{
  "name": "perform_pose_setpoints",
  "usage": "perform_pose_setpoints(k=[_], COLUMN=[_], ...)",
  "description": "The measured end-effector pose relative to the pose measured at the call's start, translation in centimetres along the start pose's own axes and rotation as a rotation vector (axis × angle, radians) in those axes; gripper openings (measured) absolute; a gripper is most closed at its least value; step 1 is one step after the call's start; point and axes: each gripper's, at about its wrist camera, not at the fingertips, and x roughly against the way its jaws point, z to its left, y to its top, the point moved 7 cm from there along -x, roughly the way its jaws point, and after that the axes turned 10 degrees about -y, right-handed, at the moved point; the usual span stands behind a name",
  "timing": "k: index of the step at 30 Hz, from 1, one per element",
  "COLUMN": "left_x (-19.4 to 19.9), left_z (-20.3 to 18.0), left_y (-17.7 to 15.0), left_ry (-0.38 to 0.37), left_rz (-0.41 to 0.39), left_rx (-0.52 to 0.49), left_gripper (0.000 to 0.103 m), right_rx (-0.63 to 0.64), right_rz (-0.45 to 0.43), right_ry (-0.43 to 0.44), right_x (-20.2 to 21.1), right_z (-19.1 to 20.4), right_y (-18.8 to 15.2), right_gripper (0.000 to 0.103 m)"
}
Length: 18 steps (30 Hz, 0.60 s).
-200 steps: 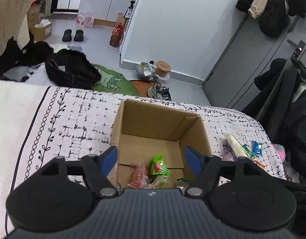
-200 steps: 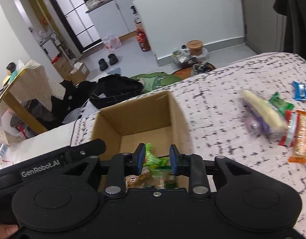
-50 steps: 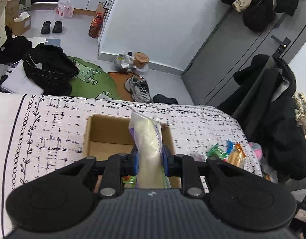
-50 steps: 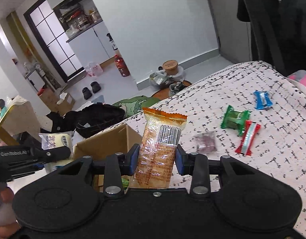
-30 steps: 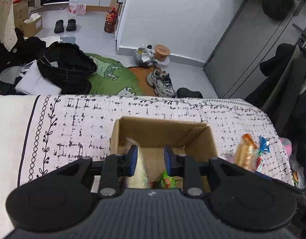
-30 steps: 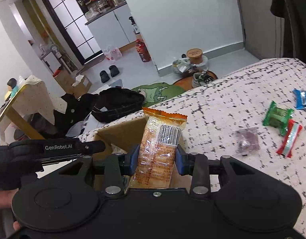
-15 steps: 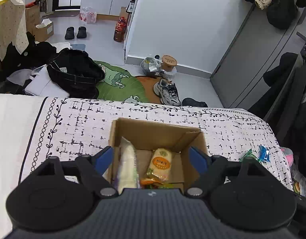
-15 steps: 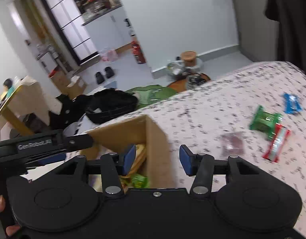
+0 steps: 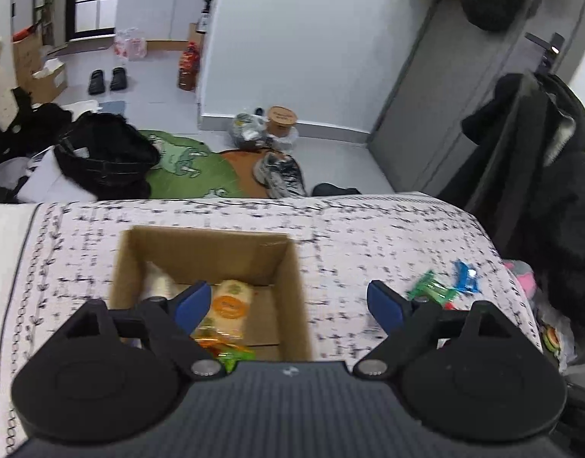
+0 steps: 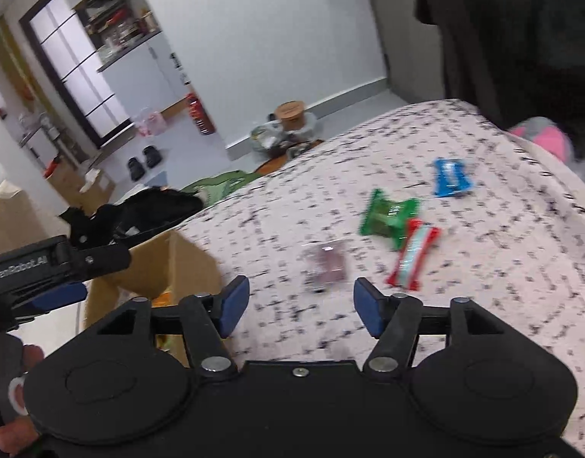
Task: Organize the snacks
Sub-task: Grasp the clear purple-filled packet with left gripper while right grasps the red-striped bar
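Observation:
An open cardboard box stands on the patterned bedspread and holds several snack packs, among them an orange-labelled pack and a pale pack. My left gripper is open and empty over the box's right wall. My right gripper is open and empty above the bedspread, right of the box. Ahead of it lie a small purplish packet, a green pack, a red-striped bar and a blue pack. The green pack and blue pack also show in the left wrist view.
The bedspread drops off at its far and right edges. Beyond it the floor holds a black bag, a green rug and shoes. Dark coats hang at the right. The left gripper's body shows left of the box.
Both grippers, which had released their packs into the box half a second ago, have swung right. The right one now faces the loose snacks on the bedspread.

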Motion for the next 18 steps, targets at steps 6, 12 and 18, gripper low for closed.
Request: perform_pose_setpoints(k=[6,12,18], left_x=[-2.1,-4.3,-7.2], left_z=[-3.4,-6.2,-7.6], left_y=[-0.7,-0.9,-1.8], left_ry=[-0.058,-0.089,-0.099], left_rz=[0.043,0.053,0.085], left_rx=[-0.051,-0.105,-0.082], left_gripper=[0.088,0.088,0.087], right_rx=[-0.037,-0.083,-0.102], right_rz=[0.006,0.021,0.049], right_ry=[-0.053,-0.087,-0.097], right_x=[-0.5,-1.6,-3.0], right_z=[-3.3,-5.2,-6.3], right_y=[0.4,0.6,0.6], right_gripper=[0.063,0.061,0.057])
